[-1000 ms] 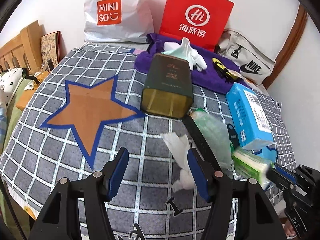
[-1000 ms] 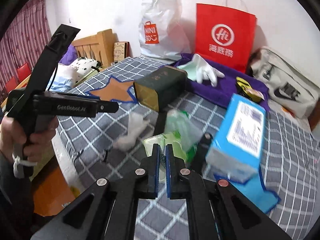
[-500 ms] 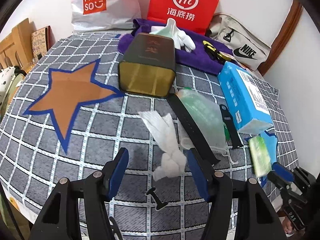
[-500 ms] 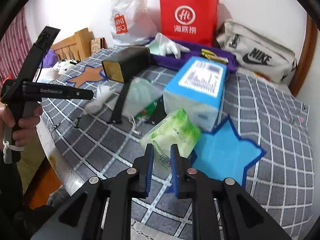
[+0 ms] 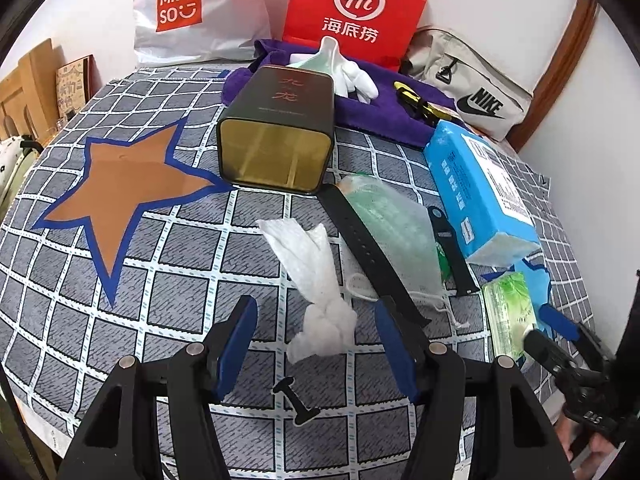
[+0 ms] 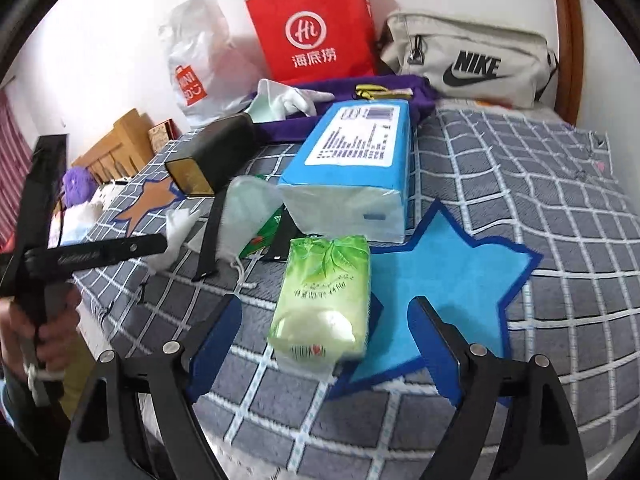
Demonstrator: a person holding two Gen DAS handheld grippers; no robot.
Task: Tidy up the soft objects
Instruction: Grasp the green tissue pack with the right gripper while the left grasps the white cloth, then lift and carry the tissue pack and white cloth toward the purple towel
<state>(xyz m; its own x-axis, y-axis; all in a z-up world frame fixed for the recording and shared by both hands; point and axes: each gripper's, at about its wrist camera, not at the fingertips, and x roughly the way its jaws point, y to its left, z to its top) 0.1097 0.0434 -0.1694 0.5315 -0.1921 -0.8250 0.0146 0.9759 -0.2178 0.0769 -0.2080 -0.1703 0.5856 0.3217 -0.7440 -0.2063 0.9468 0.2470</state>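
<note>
The right gripper point(image 6: 326, 320) is hovering low over the checked cloth point(image 6: 560, 208), and its jaws have just been opening: they are now standing wide apart. Between them a green tissue pack point(image 6: 324, 300) is lying on the cloth, half on the edge of the blue star patch point(image 6: 452, 276), with neither pad pressing on it. Just behind the pack a big blue tissue block point(image 6: 356, 168) is lying on its side.

The left gripper point(image 5: 316, 344) is standing about half spread over a knotted white wipe point(image 5: 316, 280). The knotted end of the wipe is lying between its blue fingers point(image 5: 236, 340), though the pads are not touching it. To the right of the wipe a black strap point(image 5: 368, 248) is running across the cloth, and a mesh pouch point(image 5: 392, 228) with something green inside is resting against it. Further back a dark tin point(image 5: 280, 136) is lying on its side with its gold mouth facing this way, beside the brown star patch point(image 5: 128, 176).

Along the wall a purple towel point(image 5: 384, 116) is spreading under a pair of white gloves point(image 5: 352, 76). Behind it a red paper bag point(image 5: 352, 8), a white plastic bag point(image 5: 188, 8) and a beige waist bag point(image 5: 476, 92) are leaning.

At the left of the right wrist view a person's hand point(image 6: 44, 320) is gripping the left gripper's handle.
</note>
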